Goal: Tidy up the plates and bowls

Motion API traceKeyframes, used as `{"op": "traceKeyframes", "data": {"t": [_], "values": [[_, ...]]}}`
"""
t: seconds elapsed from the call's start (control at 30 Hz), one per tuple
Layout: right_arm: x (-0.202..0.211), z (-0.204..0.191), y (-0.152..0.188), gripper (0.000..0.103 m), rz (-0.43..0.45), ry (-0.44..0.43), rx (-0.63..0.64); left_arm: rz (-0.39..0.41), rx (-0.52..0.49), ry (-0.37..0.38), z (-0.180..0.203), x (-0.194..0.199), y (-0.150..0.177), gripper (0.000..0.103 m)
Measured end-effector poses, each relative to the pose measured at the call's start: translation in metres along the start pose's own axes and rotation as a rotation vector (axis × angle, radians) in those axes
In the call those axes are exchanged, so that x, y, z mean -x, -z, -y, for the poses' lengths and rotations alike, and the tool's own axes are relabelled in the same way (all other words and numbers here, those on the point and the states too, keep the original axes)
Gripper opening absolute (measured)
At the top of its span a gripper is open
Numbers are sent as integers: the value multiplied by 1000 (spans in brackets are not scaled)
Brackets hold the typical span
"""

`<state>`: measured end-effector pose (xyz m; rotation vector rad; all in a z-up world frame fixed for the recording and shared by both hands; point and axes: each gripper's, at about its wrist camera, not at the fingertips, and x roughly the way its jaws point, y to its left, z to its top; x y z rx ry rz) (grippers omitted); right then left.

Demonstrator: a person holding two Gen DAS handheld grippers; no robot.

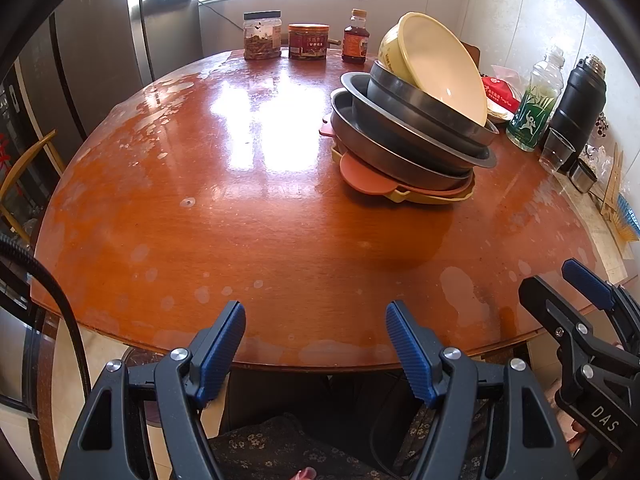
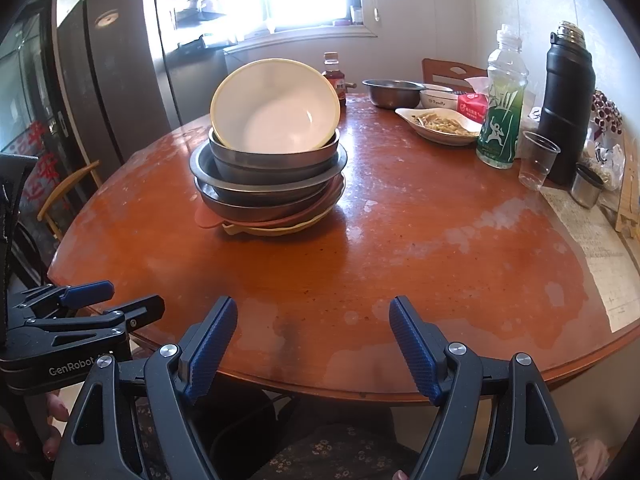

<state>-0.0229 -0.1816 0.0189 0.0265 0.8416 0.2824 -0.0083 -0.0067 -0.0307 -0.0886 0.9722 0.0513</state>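
Observation:
A stack of dishes stands on the round wooden table [image 1: 240,220]. A cream bowl [image 1: 440,64] lies tilted on top, over several grey metal bowls [image 1: 400,136], a pink plate [image 1: 360,176] and a yellow plate [image 1: 432,198] at the bottom. The stack also shows in the right wrist view, with the cream bowl [image 2: 276,108] above the metal bowls [image 2: 268,176]. My left gripper [image 1: 316,344] is open and empty at the table's near edge. My right gripper [image 2: 314,340] is open and empty, also at the near edge, to the right of the left one.
Jars [image 1: 262,36] and a sauce bottle [image 1: 355,38] stand at the far edge. A green bottle [image 2: 502,108], black flask [image 2: 568,104], plastic cup [image 2: 536,160], food dish [image 2: 440,124], steel bowl [image 2: 392,92] and tissue pack [image 2: 472,108] crowd the right side. A fridge [image 2: 120,60] stands left.

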Motion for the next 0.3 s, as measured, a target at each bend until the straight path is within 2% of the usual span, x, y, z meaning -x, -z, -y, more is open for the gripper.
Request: {"op": "traceKeyframes", "data": {"t": [0.3], "values": [[-5, 1, -3, 79, -8, 4, -10, -7, 8, -4, -7, -5, -3, 72]]}}
